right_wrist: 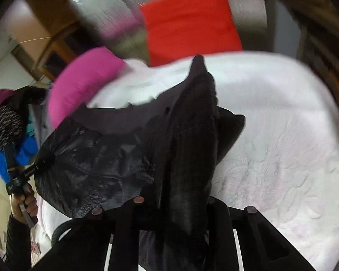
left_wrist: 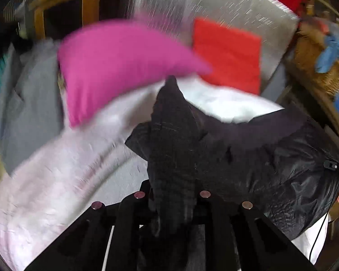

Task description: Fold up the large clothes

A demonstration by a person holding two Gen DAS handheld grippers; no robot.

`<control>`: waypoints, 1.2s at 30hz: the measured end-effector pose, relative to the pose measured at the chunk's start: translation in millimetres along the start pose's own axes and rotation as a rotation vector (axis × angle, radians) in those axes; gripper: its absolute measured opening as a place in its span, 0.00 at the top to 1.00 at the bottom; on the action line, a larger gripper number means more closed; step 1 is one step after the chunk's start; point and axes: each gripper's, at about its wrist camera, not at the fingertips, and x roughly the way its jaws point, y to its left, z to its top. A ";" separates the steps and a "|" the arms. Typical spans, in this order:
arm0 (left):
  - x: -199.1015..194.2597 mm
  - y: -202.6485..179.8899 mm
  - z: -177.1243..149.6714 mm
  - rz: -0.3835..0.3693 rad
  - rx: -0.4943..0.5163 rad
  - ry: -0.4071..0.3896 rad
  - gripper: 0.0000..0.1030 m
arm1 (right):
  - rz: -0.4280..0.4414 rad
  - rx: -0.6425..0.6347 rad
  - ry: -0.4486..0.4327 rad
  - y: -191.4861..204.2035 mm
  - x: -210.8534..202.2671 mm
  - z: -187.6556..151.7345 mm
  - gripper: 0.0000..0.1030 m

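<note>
From left to right, the left gripper [left_wrist: 173, 194] and right gripper [right_wrist: 187, 201] each clench a bunched end of the black jacket [left_wrist: 271, 158], which hangs stretched between them above the white bed [right_wrist: 282, 158]; the slick fabric could slip free if either pulls unevenly.

Glossy black jacket [left_wrist: 282, 169], textured white bedspread [right_wrist: 282, 158]

Jacket [left_wrist: 282, 158], black, one item.
Shiny, crinkled outer fabric with a matte ribbed edge; held up off the white bedding, stretched between two raised bunches of cloth, sagging in the middle. One ribbed fold rises to a point in each wrist view. Unfolded, rumpled; details blurred.
</note>
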 end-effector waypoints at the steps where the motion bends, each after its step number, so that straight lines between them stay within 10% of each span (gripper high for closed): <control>1: -19.8 -2.7 -4.8 -0.005 0.009 -0.029 0.84 | 0.003 -0.015 -0.014 5.1 -13.0 -6.7 0.81; 7: -83.3 3.8 -88.6 -0.067 -0.019 -0.083 0.83 | 0.034 0.001 -0.063 -12.1 -74.4 -113.2 0.81; 11: -25.2 12.5 -172.3 -0.047 -0.077 0.099 0.80 | 0.019 0.071 0.022 -40.7 -37.9 -190.0 0.78; 14: 13.3 24.9 -212.4 0.010 -0.109 0.149 0.56 | -0.004 0.200 0.096 -74.9 3.6 -232.8 0.44; 24: -41.6 34.2 -161.5 0.024 -0.055 0.004 0.37 | -0.051 0.212 -0.119 -86.8 -63.2 -205.2 0.40; 32: 47.8 6.5 -127.8 0.005 -0.026 0.170 0.37 | -0.070 0.128 0.010 -80.9 13.9 -155.0 0.40; 34: 56.5 5.8 -121.3 0.017 -0.020 0.162 0.54 | -0.069 0.095 0.040 -81.5 20.8 -150.8 0.86; 35: 57.2 5.1 -119.6 0.028 -0.004 0.169 0.85 | -0.091 0.058 0.047 -75.8 18.5 -149.0 0.88; 36: 60.6 4.8 -117.1 0.032 0.005 0.178 0.87 | -0.128 0.000 0.032 -65.1 13.4 -146.7 0.91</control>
